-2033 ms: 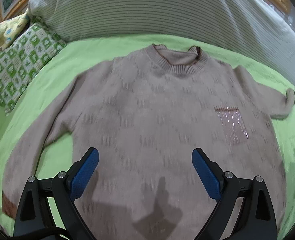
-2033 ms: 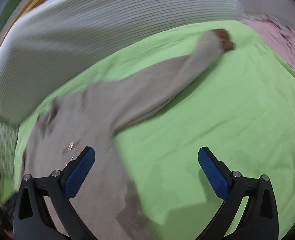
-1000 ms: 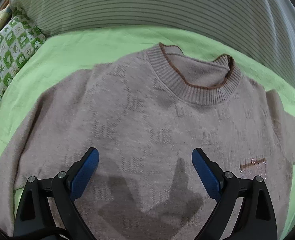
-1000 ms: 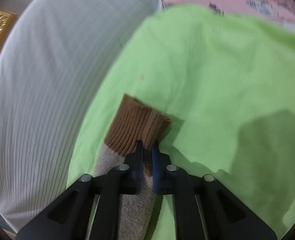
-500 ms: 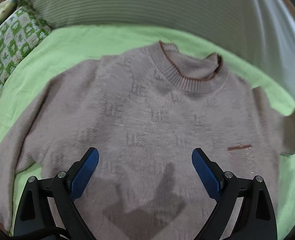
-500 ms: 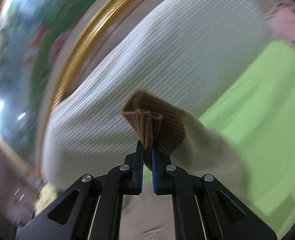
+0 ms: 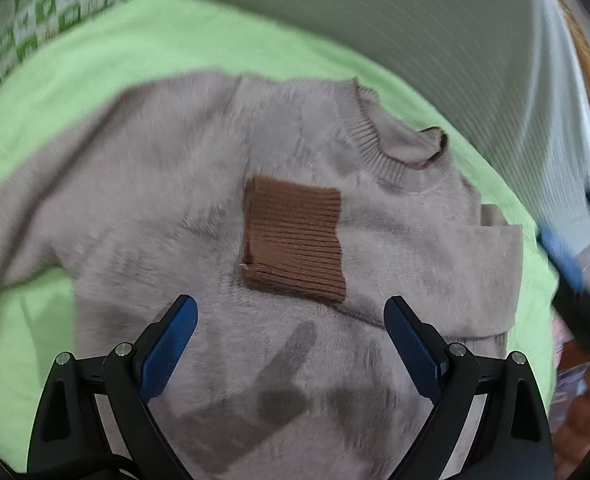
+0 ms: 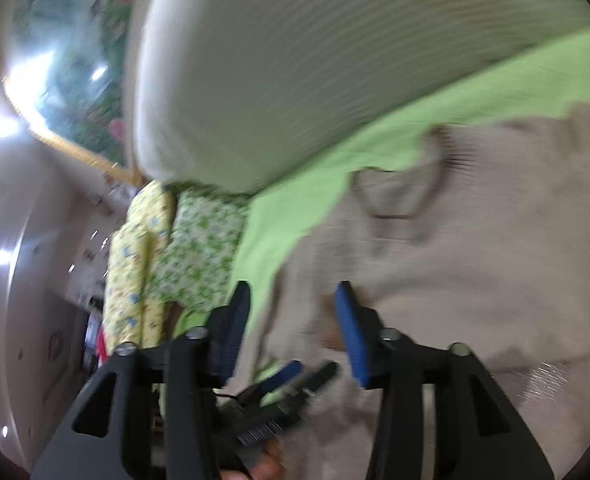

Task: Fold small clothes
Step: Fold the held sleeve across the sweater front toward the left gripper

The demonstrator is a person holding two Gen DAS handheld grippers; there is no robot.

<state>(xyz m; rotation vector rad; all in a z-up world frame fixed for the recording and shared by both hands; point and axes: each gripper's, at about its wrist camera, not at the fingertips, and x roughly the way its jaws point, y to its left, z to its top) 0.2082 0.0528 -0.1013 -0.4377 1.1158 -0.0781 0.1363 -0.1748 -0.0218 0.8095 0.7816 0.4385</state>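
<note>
Here, on my left wrist camera, the green checked pillow [image 7: 23,20] sits at the far left edge, and the lime-green bed sheet [image 7: 107,52] runs under everything. My left gripper [image 7: 291,332] hovers above the beige sweater [image 7: 143,184], its blue fingers [image 7: 169,344] spread wide and gripping nothing; the sweater's lower body lies between and below them. Just ahead of the fingers, roughly centred between them, the brown cuff [image 7: 295,238] lies flat on the chest, its sleeve [image 7: 471,276] folded in across the body from the right. The ribbed collar [image 7: 399,160] lies further off, to the right of the cuff. The striped white bolster [image 7: 375,20] lines the far side of the bed.

On my right wrist camera the picture is heavily blurred. The yellow and green pillows [image 8: 167,252] are at left, the bolster [image 8: 315,60] above. My right gripper [image 8: 291,332] has its fingers [image 8: 351,340] parted with nothing between them; the left finger is over the sheet [image 8: 295,200], the right over the sweater [image 8: 495,260], so the sweater's edge passes between them. Below them, the left gripper [image 8: 295,376] shows faintly.
</note>
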